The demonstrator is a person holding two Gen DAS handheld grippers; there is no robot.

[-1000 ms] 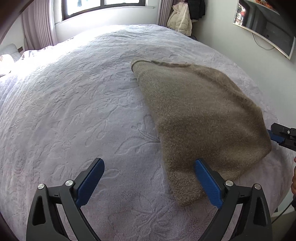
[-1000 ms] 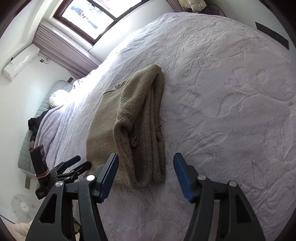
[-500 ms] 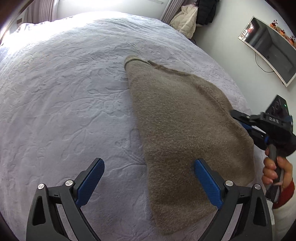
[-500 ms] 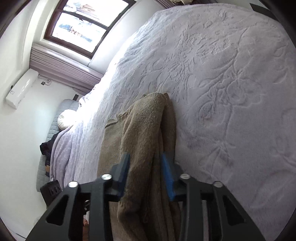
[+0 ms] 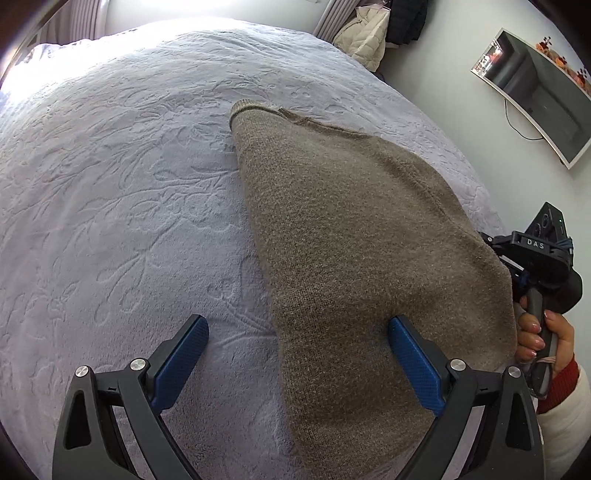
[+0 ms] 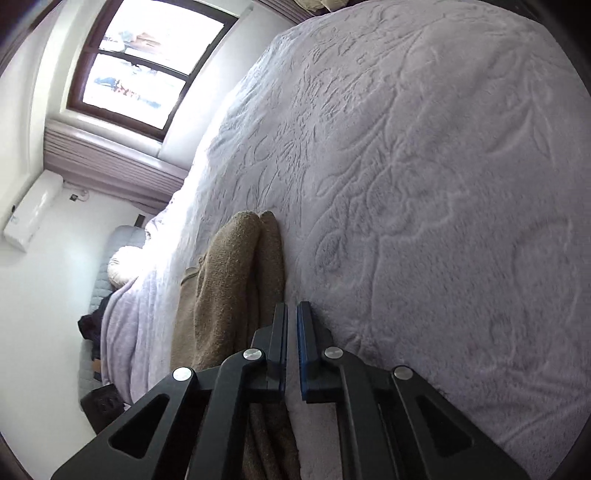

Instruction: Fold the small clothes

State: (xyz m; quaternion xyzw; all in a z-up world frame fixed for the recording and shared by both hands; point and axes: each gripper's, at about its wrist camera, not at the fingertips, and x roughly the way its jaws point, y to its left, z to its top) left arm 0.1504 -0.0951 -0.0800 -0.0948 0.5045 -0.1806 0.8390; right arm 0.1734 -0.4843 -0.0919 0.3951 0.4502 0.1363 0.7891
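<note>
Left wrist view: left gripper (image 5: 295, 354) was spread wide, gripping nothing, hovering over the bedspread (image 5: 122, 206). The folded brown sweater (image 5: 354, 236) lay ahead and to its right, its near left edge running between the pads, right pad (image 5: 413, 363) over the knit. At the sweater's far right edge sat the right gripper (image 5: 496, 254), fingertips hidden behind the cloth, held by a hand (image 5: 535, 332). Beyond: a coat (image 5: 364, 35) by the wall, a wall-mounted TV (image 5: 535, 96) to the right.

Right wrist view: right gripper (image 6: 291, 345) was clenched nearly flat at the sweater (image 6: 229, 280) edge; whether it caught fabric I cannot tell, since no cloth showed between the pads. Risk: if it pinched only one layer or none, a lift would peel the stack open or slip off, undoing the fold. Soft embossed bedspread (image 6: 424, 166) ahead and right could bunch. Window (image 6: 144, 62) and air conditioner (image 6: 33, 210) far left.
</note>
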